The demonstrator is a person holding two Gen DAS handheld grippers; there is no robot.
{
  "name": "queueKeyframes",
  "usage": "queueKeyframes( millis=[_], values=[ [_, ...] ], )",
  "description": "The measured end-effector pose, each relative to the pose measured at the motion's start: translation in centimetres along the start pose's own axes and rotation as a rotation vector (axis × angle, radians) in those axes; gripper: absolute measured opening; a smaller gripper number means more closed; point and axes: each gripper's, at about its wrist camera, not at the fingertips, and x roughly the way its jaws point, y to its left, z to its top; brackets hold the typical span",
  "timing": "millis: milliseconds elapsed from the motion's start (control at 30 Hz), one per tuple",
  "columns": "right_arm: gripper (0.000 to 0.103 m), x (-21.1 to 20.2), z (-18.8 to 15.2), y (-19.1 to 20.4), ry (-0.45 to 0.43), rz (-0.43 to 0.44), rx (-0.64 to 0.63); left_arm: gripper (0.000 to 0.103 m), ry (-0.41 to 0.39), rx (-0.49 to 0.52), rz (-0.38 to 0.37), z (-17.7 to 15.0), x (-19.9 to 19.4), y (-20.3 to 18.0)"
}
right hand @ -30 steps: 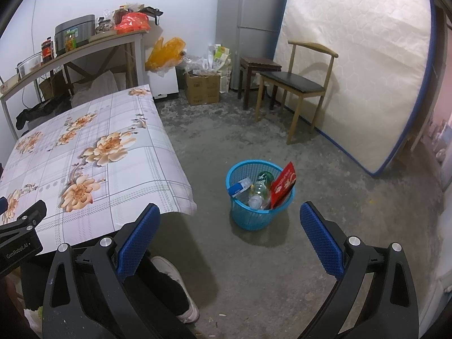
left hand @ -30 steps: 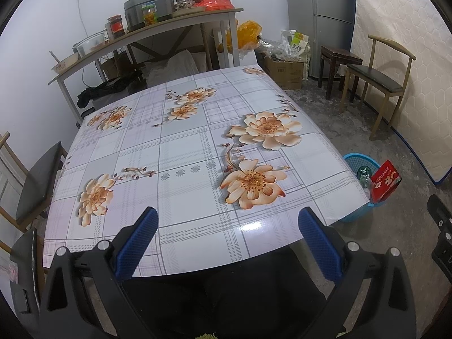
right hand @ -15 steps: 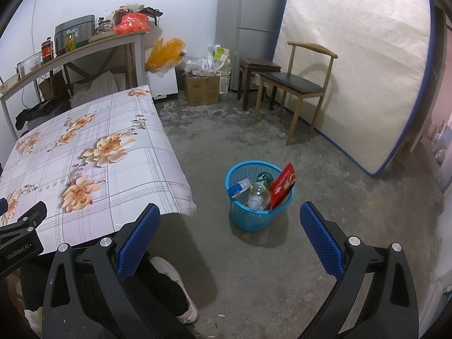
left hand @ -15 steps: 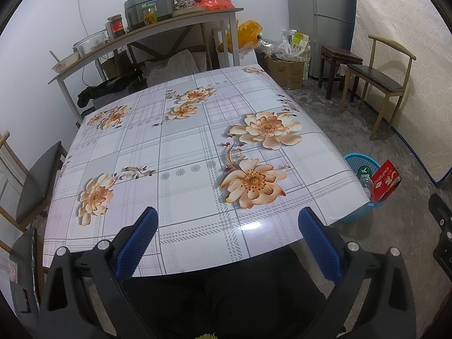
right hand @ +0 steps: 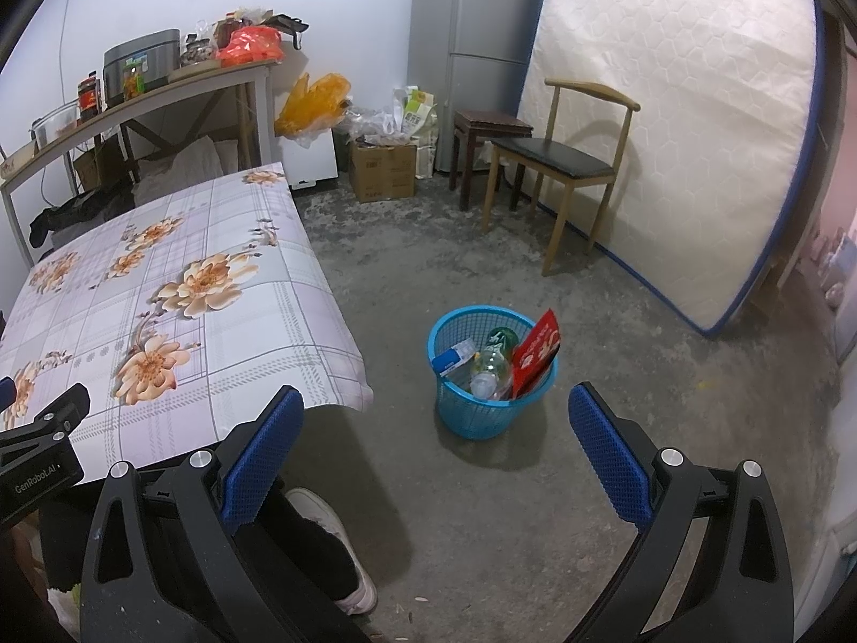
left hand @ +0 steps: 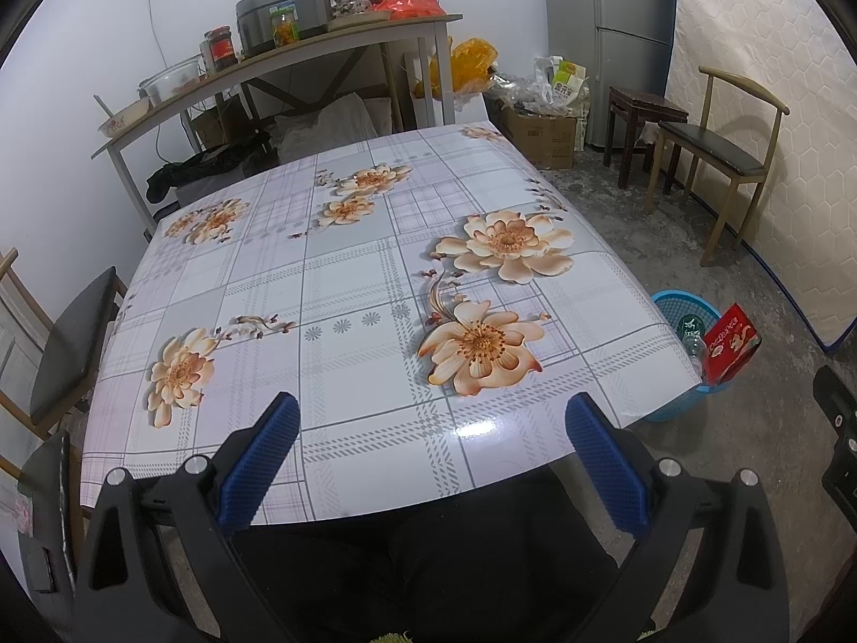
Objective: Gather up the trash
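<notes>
A blue plastic basket [right hand: 485,418] stands on the concrete floor right of the table; it holds a red packet [right hand: 535,356], a clear bottle [right hand: 490,367] and a blue-white box [right hand: 452,356]. In the left wrist view the basket [left hand: 677,303] peeks out past the table's right edge with the red packet [left hand: 728,343] in it. My left gripper [left hand: 431,463] hangs open over the near edge of the flowered tablecloth [left hand: 348,289], nothing between its blue pads. Nearer me than the basket, my right gripper [right hand: 436,455] is open and empty above the floor.
A wooden chair [right hand: 562,161], a dark stool [right hand: 490,126], a fridge [right hand: 476,16] and a leaning mattress [right hand: 685,123] line the right side. A cluttered shelf [left hand: 278,59] stands behind the table. Another chair [left hand: 69,343] sits at the table's left. A person's leg and white shoe [right hand: 326,514] lie below.
</notes>
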Motion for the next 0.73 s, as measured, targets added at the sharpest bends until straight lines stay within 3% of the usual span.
queueKeyframes(
  millis=[733],
  values=[
    [0.095,0.01,-0.18,0.15,0.003,-0.001,0.002,0.097,0.034,0.008,-0.025,0.08,0.92,-0.07]
  ],
)
